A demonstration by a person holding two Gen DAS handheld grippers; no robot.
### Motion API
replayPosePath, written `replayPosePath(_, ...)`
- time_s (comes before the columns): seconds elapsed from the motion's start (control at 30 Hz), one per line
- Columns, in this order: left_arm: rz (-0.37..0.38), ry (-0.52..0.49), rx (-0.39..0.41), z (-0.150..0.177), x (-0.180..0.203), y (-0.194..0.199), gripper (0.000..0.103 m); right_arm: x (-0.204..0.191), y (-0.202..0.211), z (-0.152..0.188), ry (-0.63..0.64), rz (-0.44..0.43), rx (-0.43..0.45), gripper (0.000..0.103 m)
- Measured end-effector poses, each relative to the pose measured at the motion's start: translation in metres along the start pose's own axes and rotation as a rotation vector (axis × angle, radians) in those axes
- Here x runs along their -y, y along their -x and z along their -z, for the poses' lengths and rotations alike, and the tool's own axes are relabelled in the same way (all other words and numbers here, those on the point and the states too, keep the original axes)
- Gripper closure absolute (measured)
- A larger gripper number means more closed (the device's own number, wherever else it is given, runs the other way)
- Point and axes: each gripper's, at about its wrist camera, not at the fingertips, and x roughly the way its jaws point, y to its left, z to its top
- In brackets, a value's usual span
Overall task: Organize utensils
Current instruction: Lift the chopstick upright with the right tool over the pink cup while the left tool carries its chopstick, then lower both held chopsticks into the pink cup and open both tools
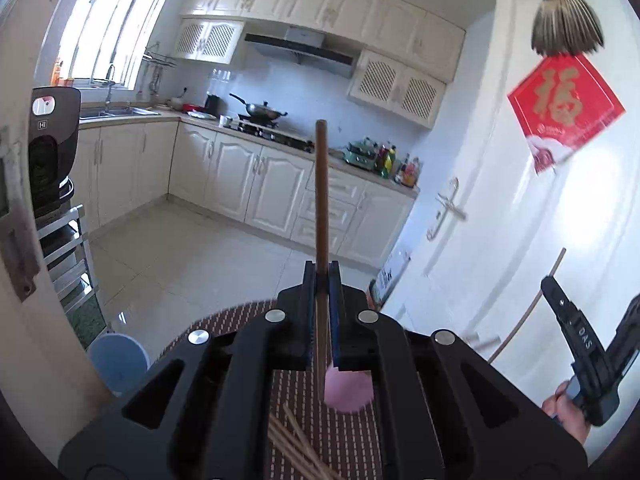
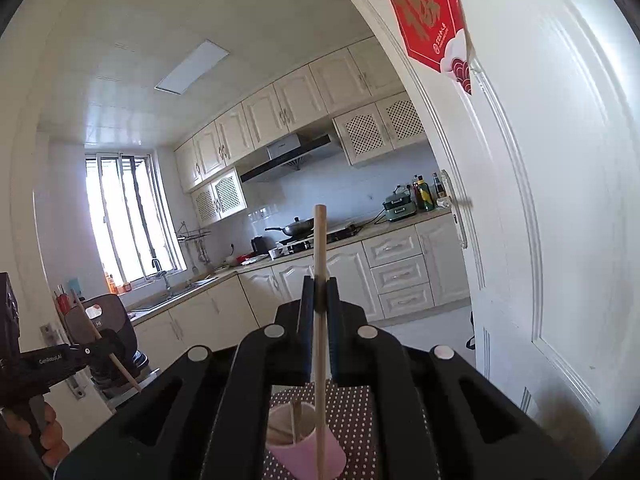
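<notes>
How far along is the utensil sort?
Done: one thin stick already stands in the pink cup. In hand: the left claw grips a dark chopstick, and the right claw grips a pale chopstick over the cup. Left: loose sticks on the mat.

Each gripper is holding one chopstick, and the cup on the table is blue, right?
Not quite: the cup is pink, not blue, as the right wrist view shows. The rest holds: the left gripper pinches a dark brown chopstick, and the right gripper pinches a pale chopstick.
</notes>
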Motion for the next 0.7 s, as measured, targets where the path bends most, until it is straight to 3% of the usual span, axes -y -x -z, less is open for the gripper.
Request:
replayPosePath(0.1, -0.013, 0.021, 0.051, -0.006, 0.000, -0.012, 0.097, -0.004, -0.013, -0.002, 0.051, 0.031, 0.032, 0.098)
replayPosePath(0.3, 0.036, 0.062, 0.109, -0.008, 0.003, -0.031, 0.097, -0.006, -0.029, -0.006, 0.040, 0.063, 0.101, 0.098)
replayPosePath(0.53, 0.101, 0.064, 0.109, -0.004, 0.009, -0.043, 0.097, -0.016, -0.040, -0.007, 0.044, -0.013, 0.131, 0.098)
replayPosePath(0.7, 0.127, 0.046, 0.078, 0.002, 0.014, -0.053, 0.097, -0.019, -0.049, -0.002, 0.042, -0.073, 0.091, 0.098)
